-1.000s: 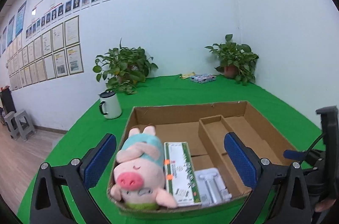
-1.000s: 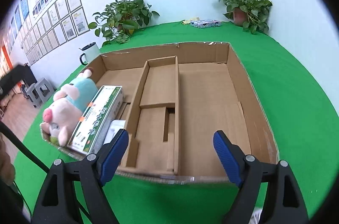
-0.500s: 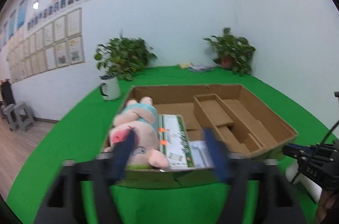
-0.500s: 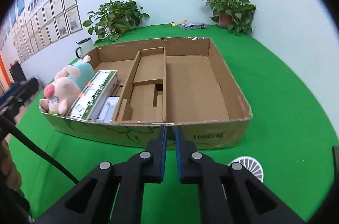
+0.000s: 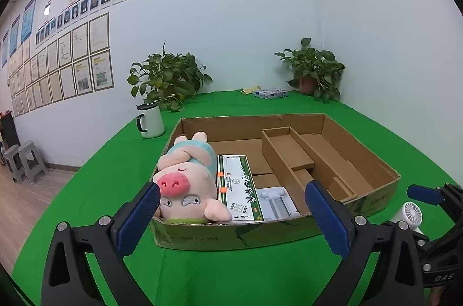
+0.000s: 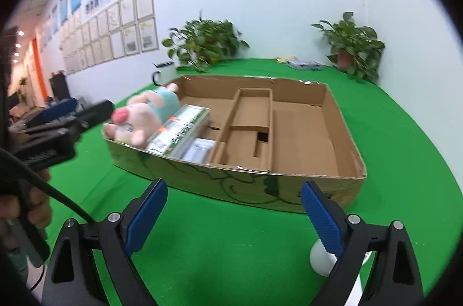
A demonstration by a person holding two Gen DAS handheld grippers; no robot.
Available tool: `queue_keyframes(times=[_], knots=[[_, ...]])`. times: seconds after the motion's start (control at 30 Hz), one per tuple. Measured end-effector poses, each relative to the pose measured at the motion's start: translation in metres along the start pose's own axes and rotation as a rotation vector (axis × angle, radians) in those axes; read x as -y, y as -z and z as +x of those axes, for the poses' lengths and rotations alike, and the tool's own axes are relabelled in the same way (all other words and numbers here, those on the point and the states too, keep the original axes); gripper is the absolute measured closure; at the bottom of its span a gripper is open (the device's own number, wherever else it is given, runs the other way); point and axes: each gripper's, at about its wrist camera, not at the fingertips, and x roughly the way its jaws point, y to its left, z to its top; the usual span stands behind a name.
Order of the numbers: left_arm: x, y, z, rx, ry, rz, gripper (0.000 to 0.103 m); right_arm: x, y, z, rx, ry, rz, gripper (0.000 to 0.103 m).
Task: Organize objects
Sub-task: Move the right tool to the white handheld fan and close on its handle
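Tongs wide, both empty: my left tongs (image 5: pixel 231 215) face the cardboard box (image 5: pixel 373 161) | white fan (image 6: pixel 322 258) on table by my right tongs (image 6: pixel 233 215) | next, I judge: close on fan, box it.

Both grippers are spreading wide again after closing half a second ago. The left gripper (image 5: pixel 231 207) is gaping in front of the cardboard box (image 5: pixel 376 175), and the right gripper (image 6: pixel 233 215) is opening near the small white fan (image 6: pixel 322 259), its view blurring.
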Motion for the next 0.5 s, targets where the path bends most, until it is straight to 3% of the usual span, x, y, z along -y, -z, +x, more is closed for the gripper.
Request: queue_keyframes(times=[0.1,0.5], knots=[[0.001,0.002,-0.005,-0.004,0.021,0.005,0.002,0.001,0.002,-0.003,-0.005,-0.042,0.022,0.009],[-0.013,0.012,-0.011,-0.03,0.021,-0.023,0.002,-0.008,0.001,-0.002,-0.024,-0.022,0.016,0.009]])
